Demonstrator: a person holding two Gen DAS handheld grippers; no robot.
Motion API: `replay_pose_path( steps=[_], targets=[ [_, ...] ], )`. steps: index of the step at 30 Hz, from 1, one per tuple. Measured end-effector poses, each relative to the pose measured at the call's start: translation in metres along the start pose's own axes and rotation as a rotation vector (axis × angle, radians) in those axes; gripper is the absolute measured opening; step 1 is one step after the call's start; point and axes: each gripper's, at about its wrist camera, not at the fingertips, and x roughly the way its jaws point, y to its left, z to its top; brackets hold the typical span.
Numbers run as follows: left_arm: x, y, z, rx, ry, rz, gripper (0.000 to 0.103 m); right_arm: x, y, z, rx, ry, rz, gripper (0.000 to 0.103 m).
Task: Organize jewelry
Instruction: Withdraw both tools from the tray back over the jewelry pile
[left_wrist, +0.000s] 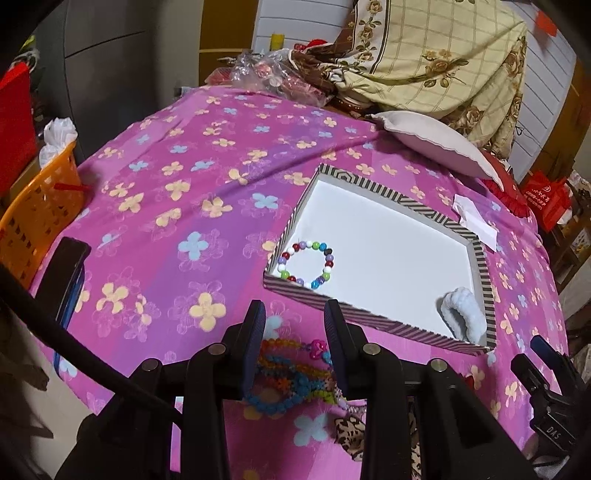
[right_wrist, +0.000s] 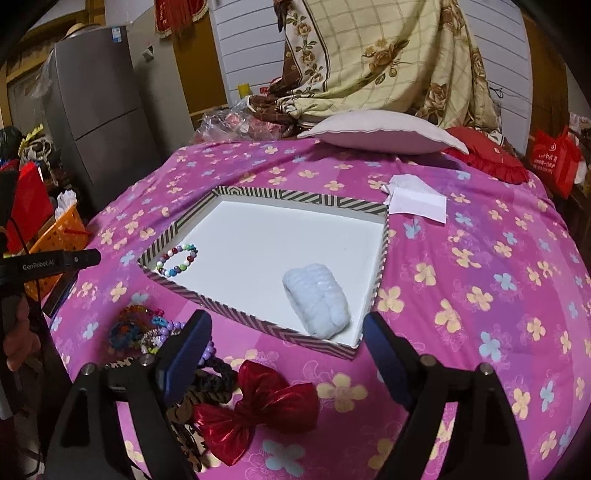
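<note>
Left gripper (left_wrist: 295, 332) jaws parted astride bead strings (left_wrist: 291, 376), right gripper (right_wrist: 284, 354) wide and empty: sink lower, pinch one strand only, lift toward box (left_wrist: 373, 314) ahead.

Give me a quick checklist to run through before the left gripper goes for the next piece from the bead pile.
1. Left gripper open: ok, its fingers stand apart over the pile of beaded bracelets.
2. Grip on a piece: not ok, nothing is clamped yet.
3. Striped box has room: ok, only the multicolor bead bracelet and the pale blue fluffy scrunchie lie inside.
4. Right gripper out of the way: ok, open and empty, near the box's front corner.
5. One bracelet separable from the tangle: cannot tell.
6. Red bow clear of the pile: ok, it lies beside it.
</note>
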Motion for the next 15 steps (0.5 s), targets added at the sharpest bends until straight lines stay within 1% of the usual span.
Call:
replay_pose_path(
  steps=[5,10,13,15],
  targets=[
    [-0.006,0.003,-0.007,-0.001,0.000,0.004,0.048,-0.008,0.003,-0.001,-0.006,0.000,0.014,0.087],
    [-0.011,0.005,-0.010,-0.003,0.012,0.022,0.048,-0.011,0.003,-0.004,0.016,0.008,0.029,0.087],
    [-0.017,0.004,-0.010,-0.002,0.000,0.038,0.048,-0.010,0.002,-0.005,0.016,0.027,0.019,0.087],
    [-0.021,0.003,-0.010,0.000,-0.003,0.047,0.048,-0.013,-0.001,-0.005,0.024,0.021,0.016,0.087]
  ],
)
